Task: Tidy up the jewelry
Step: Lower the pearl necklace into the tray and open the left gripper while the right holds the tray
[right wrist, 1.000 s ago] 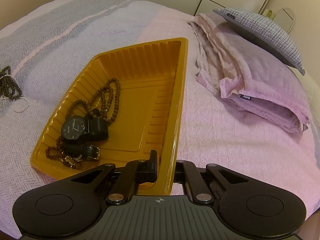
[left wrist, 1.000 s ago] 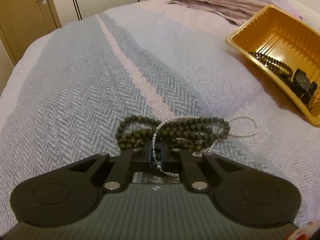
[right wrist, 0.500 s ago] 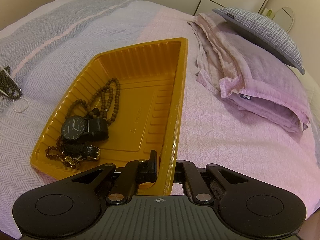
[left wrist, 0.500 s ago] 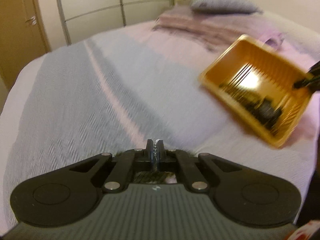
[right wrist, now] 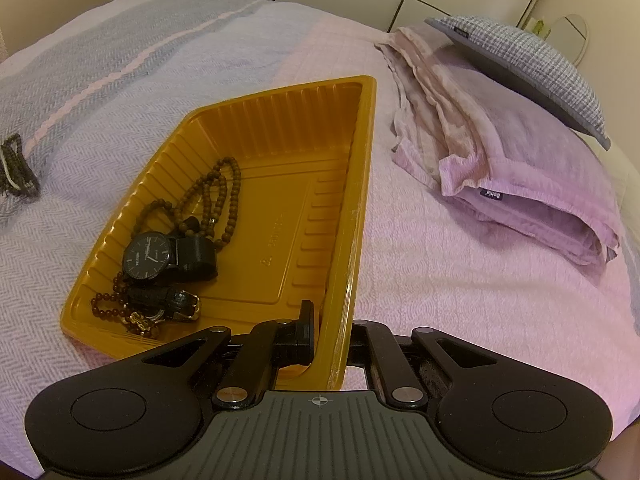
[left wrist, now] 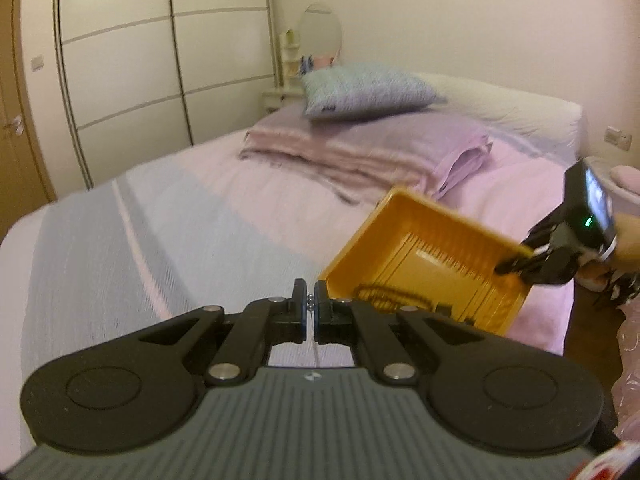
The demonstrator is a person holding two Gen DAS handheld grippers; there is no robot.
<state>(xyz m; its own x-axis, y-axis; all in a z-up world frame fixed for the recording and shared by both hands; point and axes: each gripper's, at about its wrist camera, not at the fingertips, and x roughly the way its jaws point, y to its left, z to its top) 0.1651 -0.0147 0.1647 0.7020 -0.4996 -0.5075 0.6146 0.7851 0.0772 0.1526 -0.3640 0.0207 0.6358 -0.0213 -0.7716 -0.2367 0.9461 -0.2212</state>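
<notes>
the left gripper [left wrist: 311,307] had lifted clear of the bedspread [left wrist: 168,240] and swung toward the orange tray [left wrist: 404,216], its jaws clenched on the white bead strand [left wrist: 310,307], one bead showing between the pads. that probably meant the carry to the tray was under way. the right gripper [right wrist: 328,322] had not shifted, clamped on the tray's near wall. only the right wrist view showed the tray's contents, a black watch [right wrist: 147,256] and brown bead necklace [right wrist: 212,196], plus dark beads [right wrist: 18,164] hanging at the far left edge, apparently lifted along.
</notes>
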